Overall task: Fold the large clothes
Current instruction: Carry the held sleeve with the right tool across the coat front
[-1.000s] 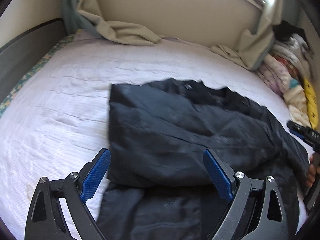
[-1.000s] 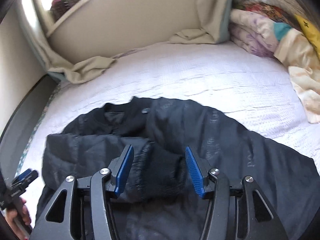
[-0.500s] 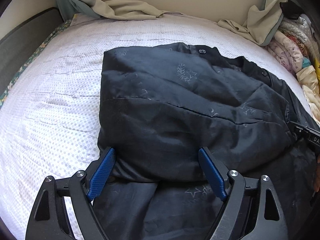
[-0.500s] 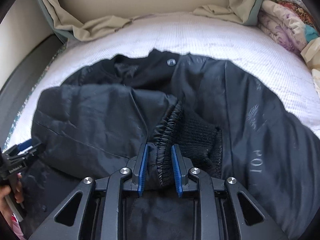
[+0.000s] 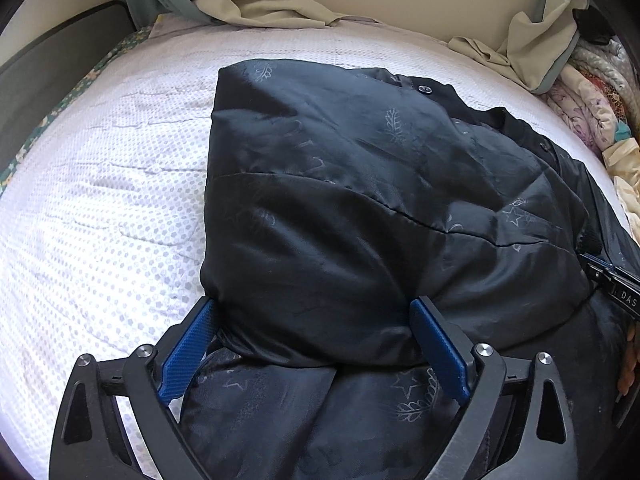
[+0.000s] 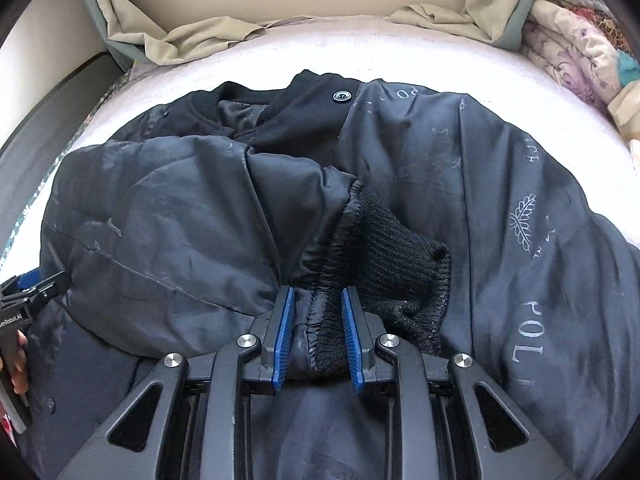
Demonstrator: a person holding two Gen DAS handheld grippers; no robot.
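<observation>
Tilting down, right claw (image 6: 316, 322) pinching jacket cuff (image 6: 384, 264), left claw (image 5: 316, 344) wide, seemingly ungripped.

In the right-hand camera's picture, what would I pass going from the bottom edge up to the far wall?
The right claw with blue pads, shut on the black jacket's ribbed knit cuff → the jacket's collar with a metal snap button → bare white quilted mattress → crumpled beige sheet at the wall.

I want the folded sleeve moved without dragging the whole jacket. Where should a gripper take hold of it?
At the gathered seam where the knit cuff joins the sleeve, coming from the near edge: bunched, raised fabric there gives pads a ridge. The right gripper already pinches it; the left gripper straddles the sleeve's fold, open.
</observation>
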